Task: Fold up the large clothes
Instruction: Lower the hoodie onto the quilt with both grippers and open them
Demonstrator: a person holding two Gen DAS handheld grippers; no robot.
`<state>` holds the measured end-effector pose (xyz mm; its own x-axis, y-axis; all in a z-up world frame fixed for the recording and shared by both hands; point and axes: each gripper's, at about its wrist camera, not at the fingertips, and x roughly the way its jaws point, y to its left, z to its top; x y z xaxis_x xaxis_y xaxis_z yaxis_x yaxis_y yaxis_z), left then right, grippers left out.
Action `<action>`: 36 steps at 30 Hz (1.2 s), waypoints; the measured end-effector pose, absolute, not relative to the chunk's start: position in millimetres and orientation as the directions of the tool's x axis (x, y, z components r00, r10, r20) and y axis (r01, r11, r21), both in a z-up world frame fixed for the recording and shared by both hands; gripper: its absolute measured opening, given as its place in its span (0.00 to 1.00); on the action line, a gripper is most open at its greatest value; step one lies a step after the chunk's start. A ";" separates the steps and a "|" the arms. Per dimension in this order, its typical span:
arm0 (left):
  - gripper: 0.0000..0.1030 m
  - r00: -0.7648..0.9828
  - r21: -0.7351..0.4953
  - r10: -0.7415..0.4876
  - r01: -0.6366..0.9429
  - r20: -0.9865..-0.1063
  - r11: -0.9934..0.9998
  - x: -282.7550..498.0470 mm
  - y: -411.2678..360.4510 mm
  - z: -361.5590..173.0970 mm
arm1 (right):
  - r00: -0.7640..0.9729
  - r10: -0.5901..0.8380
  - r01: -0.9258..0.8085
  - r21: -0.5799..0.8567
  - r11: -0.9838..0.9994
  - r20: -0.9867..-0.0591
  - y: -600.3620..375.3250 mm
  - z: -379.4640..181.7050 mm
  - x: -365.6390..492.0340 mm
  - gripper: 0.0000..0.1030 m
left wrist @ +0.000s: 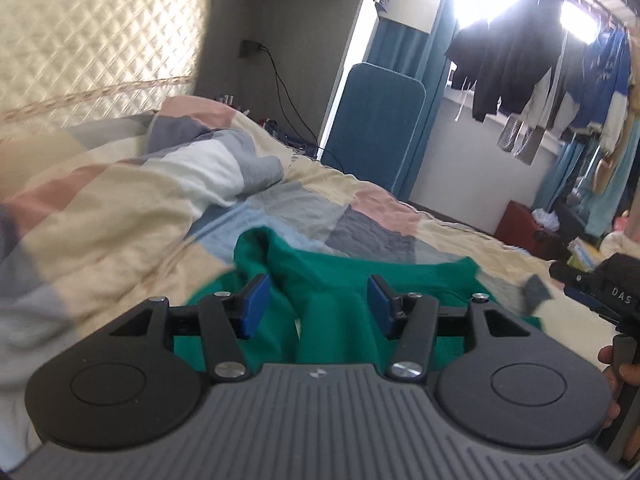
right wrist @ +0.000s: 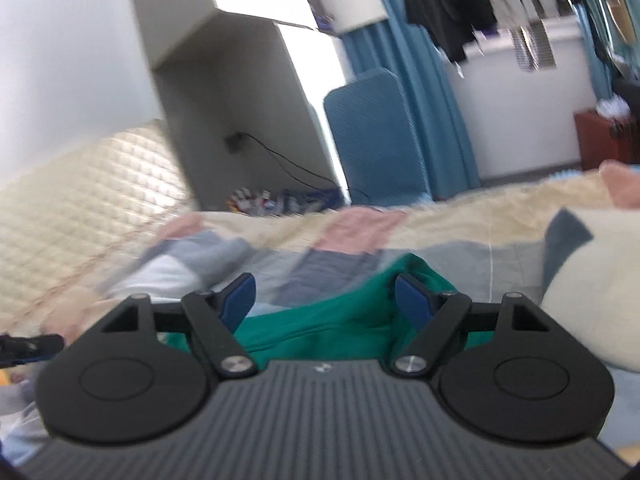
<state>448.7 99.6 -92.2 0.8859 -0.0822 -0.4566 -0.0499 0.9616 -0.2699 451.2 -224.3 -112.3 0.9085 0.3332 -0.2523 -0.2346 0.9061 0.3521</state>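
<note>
Both grippers hang over the bed with their blue pads spread and nothing pinched. Left gripper first: jaws apart, tilted a little downward, and the green garment lies below and beyond them, not touched by either pad. Its near edge vanishes under the gripper's black body, so how far it runs toward the person can't be told. At the right rim of that view the right gripper pokes in, dark and cut off, with a few fingers wrapped on its handle; the rest of the hand is out of frame.

Over to the right wrist view: right gripper wide as well, pointing closer to level, and the green garment bunches up just past the pads, one fold rising beside the right pad. Whether cloth brushes that pad is hard to judge through the blur. A dark sliver at the left edge is probably the left gripper, too smeared to read.

Beyond the garment spreads the patchwork quilt, rumpled, with a pale pillow to the right. Further back stand the quilted headboard, a blue board leaning by the curtain, and clothes hanging against a blown-out window.
</note>
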 end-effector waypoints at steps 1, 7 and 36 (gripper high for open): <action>0.58 0.887 -0.275 -0.089 -0.044 -0.453 0.960 429.2 98.1 -88.2 | 0.909 0.340 -0.245 0.352 0.904 -0.242 -222.9 -104.3 435.4 0.77; 0.58 0.900 -0.235 -0.109 0.008 -0.422 0.972 333.2 78.2 -71.4 | 0.894 0.373 -0.285 0.328 0.901 -0.247 -204.5 -71.8 353.5 0.77; 0.58 0.860 -0.414 -0.211 -0.001 -0.466 0.910 308.1 144.7 -157.3 | 0.756 0.340 -0.267 0.211 0.940 -0.559 -95.9 -185.8 345.8 1.00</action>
